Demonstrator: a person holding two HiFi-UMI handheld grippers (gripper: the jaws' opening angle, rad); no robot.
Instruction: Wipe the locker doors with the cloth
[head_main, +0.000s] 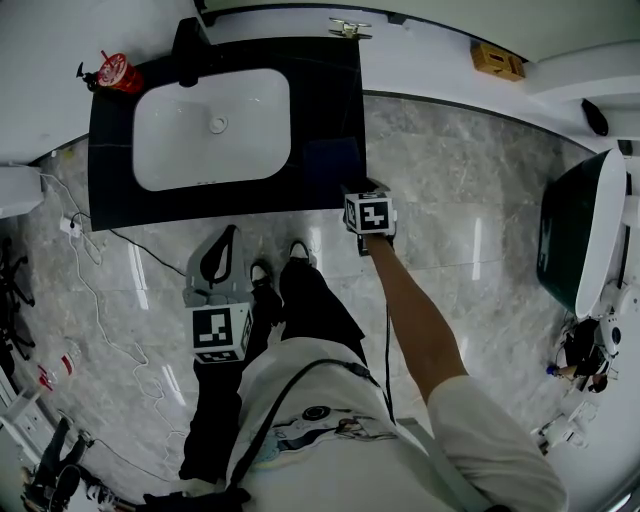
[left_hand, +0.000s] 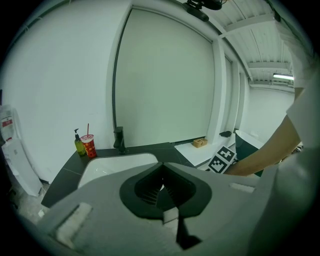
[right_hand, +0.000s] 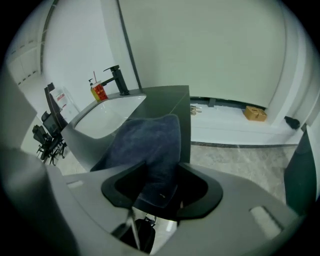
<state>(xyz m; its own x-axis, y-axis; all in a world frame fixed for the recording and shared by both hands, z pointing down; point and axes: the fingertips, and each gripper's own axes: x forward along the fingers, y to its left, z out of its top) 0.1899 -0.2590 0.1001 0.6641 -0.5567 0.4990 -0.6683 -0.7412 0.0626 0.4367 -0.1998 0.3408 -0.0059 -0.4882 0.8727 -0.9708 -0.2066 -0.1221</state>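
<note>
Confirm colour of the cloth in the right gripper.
Plain dark navy blue cloth, best seen in the right gripper view, held by the right gripper.

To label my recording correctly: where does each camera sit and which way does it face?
Head view: on the person's head, facing steeply down at the sink and floor; shows legs and right arm.
Left gripper view: on the left tongs, shut and empty, facing the sink; the right arm shows.
Right gripper view: on the right tongs, shut on the cloth, facing the counter.
Shared: all show the red cup.
</note>
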